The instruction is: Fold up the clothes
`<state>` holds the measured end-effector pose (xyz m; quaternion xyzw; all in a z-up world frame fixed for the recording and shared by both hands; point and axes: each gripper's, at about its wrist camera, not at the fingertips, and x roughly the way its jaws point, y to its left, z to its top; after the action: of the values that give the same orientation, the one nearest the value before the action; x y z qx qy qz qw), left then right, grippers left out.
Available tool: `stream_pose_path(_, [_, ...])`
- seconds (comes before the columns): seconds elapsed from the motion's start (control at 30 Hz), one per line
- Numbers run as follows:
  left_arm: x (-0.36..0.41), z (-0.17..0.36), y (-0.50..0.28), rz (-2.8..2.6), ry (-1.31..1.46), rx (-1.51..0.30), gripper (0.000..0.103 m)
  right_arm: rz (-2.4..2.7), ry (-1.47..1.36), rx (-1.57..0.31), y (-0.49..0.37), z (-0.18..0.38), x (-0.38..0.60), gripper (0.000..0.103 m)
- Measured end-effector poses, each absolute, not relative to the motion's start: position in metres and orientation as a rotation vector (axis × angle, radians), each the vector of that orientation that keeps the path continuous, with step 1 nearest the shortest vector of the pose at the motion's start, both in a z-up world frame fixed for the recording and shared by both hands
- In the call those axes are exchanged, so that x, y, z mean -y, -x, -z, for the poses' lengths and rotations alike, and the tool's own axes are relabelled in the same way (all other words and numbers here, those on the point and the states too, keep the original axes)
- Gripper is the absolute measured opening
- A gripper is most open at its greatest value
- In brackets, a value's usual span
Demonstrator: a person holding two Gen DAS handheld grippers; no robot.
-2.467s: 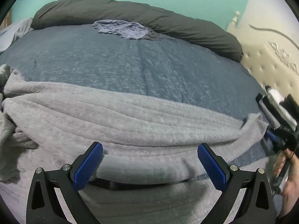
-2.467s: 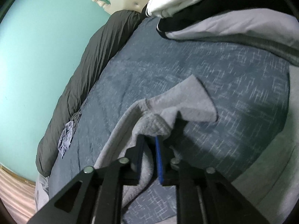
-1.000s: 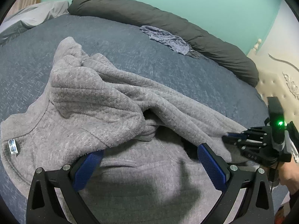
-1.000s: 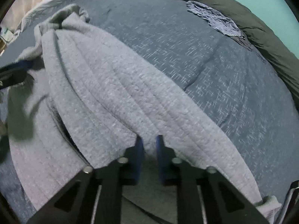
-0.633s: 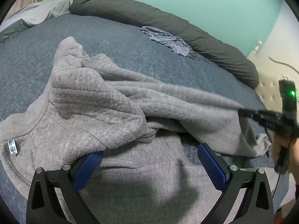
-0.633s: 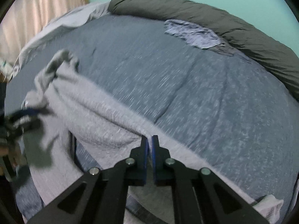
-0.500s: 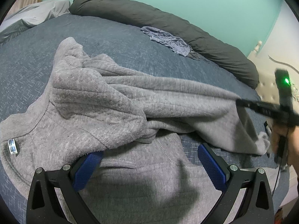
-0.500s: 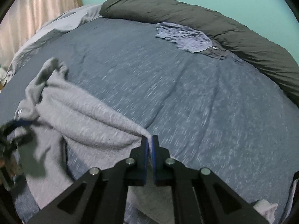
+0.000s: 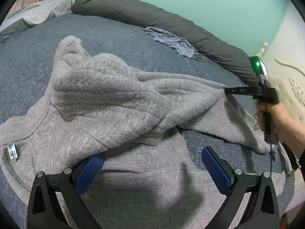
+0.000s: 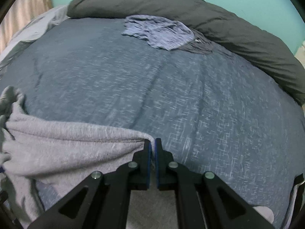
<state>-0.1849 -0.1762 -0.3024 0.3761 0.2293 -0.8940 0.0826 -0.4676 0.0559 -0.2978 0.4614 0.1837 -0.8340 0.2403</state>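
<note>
Two grippers are in my views, working over a wide blue bed (image 9: 118, 32) that fills both pictures. A long dark pillow (image 9: 171, 22) runs along its far edge against a teal wall (image 9: 209, 2). A grey hoodie (image 9: 106, 103) lies rumpled across the near half of the bed, hood bunched toward the far left and a small white label (image 9: 13, 149) showing at its near left edge. One sleeve stretches out to the right, pulled taut.

My left gripper (image 9: 152, 169) hovers low over the hoodie's body with its blue pads (image 9: 216, 170) spread wide and nothing between them; the left pad is partly tucked under a fold of grey cloth.

My right gripper (image 10: 152, 148) has its fingers pressed nearly together, pinching the sleeve's edge, which drapes away to the left in the right wrist view. In the left wrist view it (image 9: 227, 91) appears side-on at the far right, level and pointing left into the sleeve, with a green light on top. A hand (image 9: 274, 122) grips its handle from below, the wrist cut off by the picture's edge.

A crumpled blue garment (image 10: 158, 32) rests against the pillow, well apart from the hoodie.

Hard to make out: the bed in the right wrist view is streaked with blur, the hoodie's lower hem is hidden behind my left gripper's frame, and the sleeve's cuff hangs behind the hand.
</note>
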Motion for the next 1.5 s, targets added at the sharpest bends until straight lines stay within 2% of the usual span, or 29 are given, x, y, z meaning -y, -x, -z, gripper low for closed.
stream_pose_path(0.37, [0.173, 0.304, 0.188, 2.658, -1.127, -0.676, 0.103, 2.257, -1.197, -0.310, 0.471, 0.286, -0.079, 0.007])
stream_pose_path(0.4, [0.172, 0.304, 0.188, 2.658, -1.128, -0.675, 0.103, 2.256, -1.184, -0.309, 0.469, 0.282, -0.084, 0.015])
stream_pose_path(0.43, [0.172, 0.303, 0.189, 2.659, -1.127, -0.674, 0.103, 2.271, -1.163, -0.311, 0.467, 0.277, -0.091, 0.028])
stream_pose_path(0.63, [0.167, 0.300, 0.192, 2.667, -1.121, -0.668, 0.103, 2.407, -1.176, -0.117, 0.482, 0.244, -0.183, 0.034])
stream_pose_path(0.73, [0.162, 0.297, 0.195, 2.675, -1.114, -0.672, 0.103, 2.456, -1.222, -0.096, 0.482, 0.238, -0.240, 0.037])
stream_pose_path(0.83, [0.154, 0.297, 0.201, 2.685, -1.120, -0.664, 0.103, 2.517, -1.301, -0.120, 0.476, 0.241, -0.298, 0.040])
stream_pose_path(1.1, [0.133, 0.299, 0.214, 2.703, -1.138, -0.637, 0.103, 2.671, -1.472, 0.027, 0.452, 0.264, -0.438, 0.045])
stream_pose_path(1.5, [0.109, 0.303, 0.232, 2.723, -1.170, -0.608, 0.103, 2.647, -1.677, 0.135, 0.427, 0.312, -0.502, 0.053])
